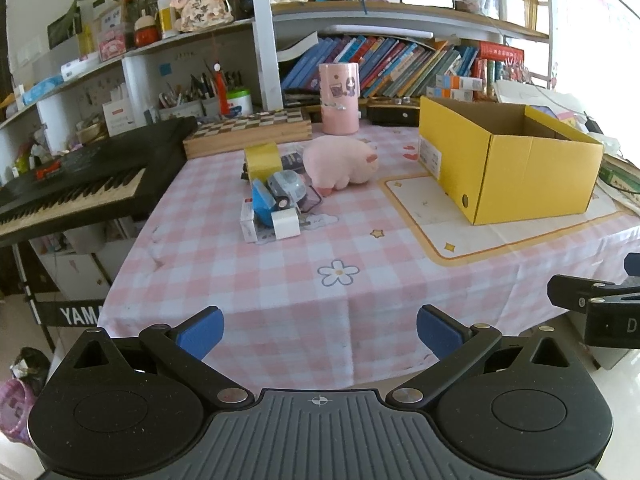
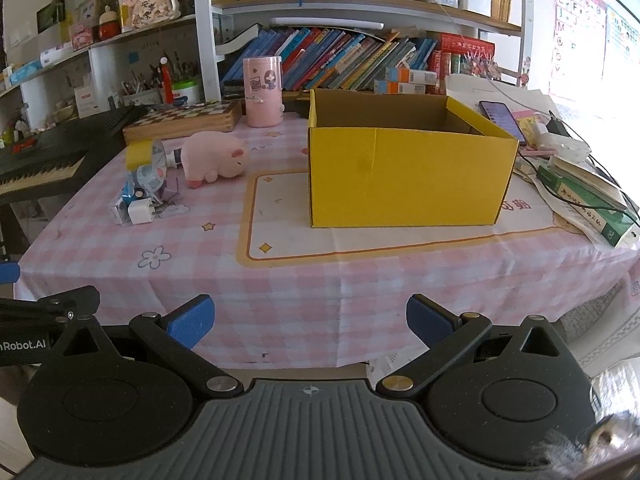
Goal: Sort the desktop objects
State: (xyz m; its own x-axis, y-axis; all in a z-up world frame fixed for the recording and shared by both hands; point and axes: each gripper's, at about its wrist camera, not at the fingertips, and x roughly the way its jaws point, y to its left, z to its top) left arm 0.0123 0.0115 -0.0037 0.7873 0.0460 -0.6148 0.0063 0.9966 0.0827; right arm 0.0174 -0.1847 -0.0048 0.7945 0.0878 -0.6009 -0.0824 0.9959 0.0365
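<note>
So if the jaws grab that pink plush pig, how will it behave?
The pink plush pig looks soft and stuffed, so it will probably squash and sag between the jaws. It is likely light for its bulk. Lying on the checked tablecloth, it should drag rather than roll if pushed.

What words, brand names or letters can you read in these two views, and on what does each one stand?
"YAMA", cut off by the tablecloth: on the keyboard stand.
"nRobot.AI", cut off by the frame edge: on the left hand-held gripper.
"D": on the right hand-held gripper.
"A", "B", "E", "I", "J": on the alphabet poster.
Book spines, the yellow box label and the green box: too small or blurred.
</note>
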